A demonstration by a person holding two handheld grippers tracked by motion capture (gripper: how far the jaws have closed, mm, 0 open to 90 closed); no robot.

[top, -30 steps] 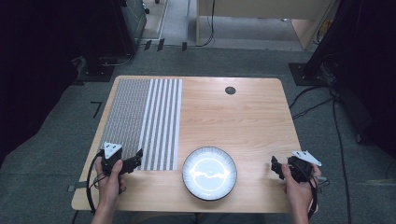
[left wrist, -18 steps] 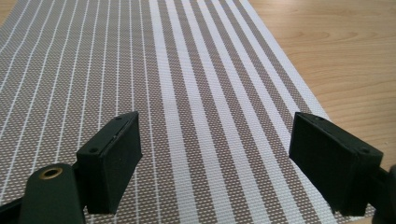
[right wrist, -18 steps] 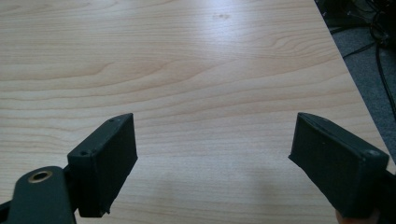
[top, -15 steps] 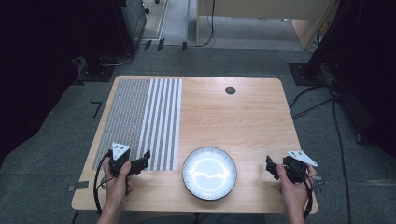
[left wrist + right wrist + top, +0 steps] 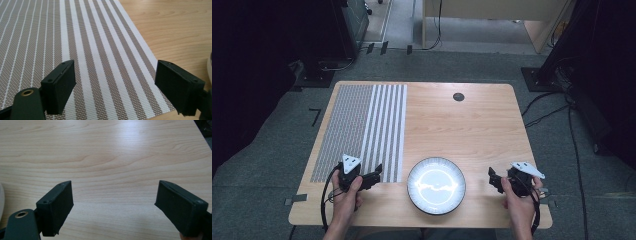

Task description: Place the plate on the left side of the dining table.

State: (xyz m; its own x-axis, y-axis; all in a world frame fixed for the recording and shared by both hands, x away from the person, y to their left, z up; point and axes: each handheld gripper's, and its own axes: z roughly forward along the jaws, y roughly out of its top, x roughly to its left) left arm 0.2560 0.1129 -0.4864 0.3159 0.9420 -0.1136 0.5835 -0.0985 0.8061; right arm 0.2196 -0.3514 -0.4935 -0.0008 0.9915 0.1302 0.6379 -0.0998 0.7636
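High view: we flank the plate [image 5: 436,185] on the worktop [image 5: 472,125].
Left hand-held gripper [image 5: 375,176] nearer; both hand-held grippers gape, empty; right hand-held gripper [image 5: 492,178] opposite.

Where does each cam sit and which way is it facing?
High view: above the person's side, looking forward and down at the table; forearms, left gripper, right gripper.
Left gripper view: rides that gripper, facing across the striped mat; own open fingers.
Right gripper view: rides that gripper, facing bare wood; own open fingers.
Shared: the plate rim edges into both gripper views.
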